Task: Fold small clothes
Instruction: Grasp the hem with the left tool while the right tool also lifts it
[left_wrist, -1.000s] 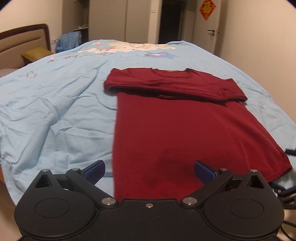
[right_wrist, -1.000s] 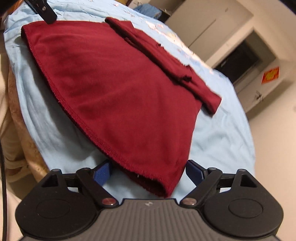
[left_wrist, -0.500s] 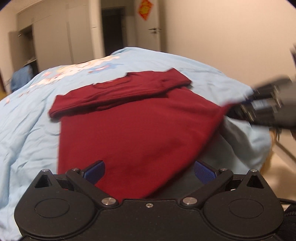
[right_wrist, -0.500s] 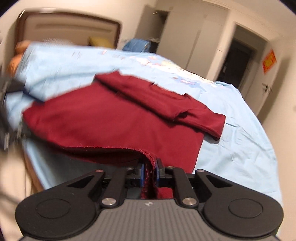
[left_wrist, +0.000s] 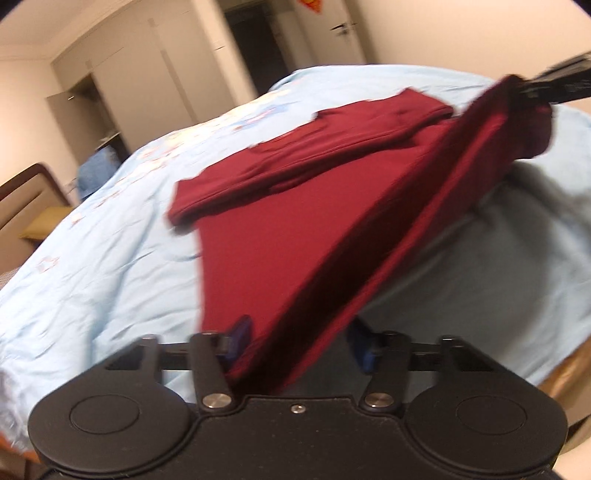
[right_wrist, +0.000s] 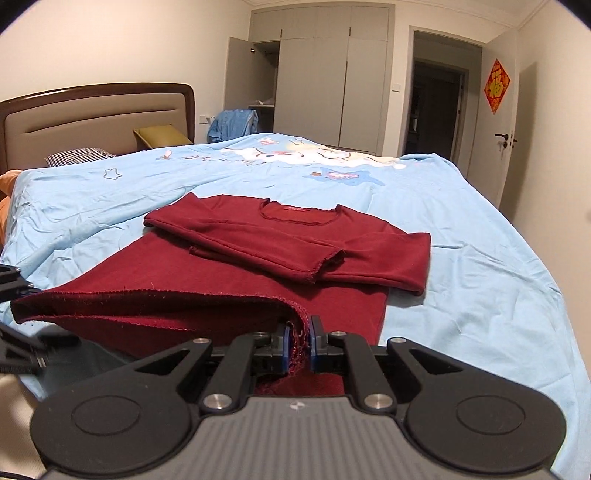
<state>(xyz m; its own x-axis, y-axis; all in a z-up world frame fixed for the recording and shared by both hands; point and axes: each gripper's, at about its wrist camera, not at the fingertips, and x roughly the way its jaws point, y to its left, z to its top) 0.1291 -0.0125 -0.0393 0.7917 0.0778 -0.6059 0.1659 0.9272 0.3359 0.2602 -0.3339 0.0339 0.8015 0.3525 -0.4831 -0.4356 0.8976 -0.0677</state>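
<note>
Shirt (right_wrist: 229, 273): dark red, on the bed (right_wrist: 461, 266), sleeves folded across, hem lifted.
Right gripper (right_wrist: 298, 345): level, fingers clenched on hem corner.
Left gripper (left_wrist: 303, 343): tilted, fingers apart around the other hem corner.

In the right wrist view, bare light-blue bedspread (right_wrist: 480, 258) fills the right half of the frame and the band across the middle left, open to a gripper. The folded sleeves of the dark red shirt (right_wrist: 295, 236) lie across the centre, blocking a flat pass there. The lifted hem spans the lower left, with the left gripper (right_wrist: 14, 288) at its far end.
</note>
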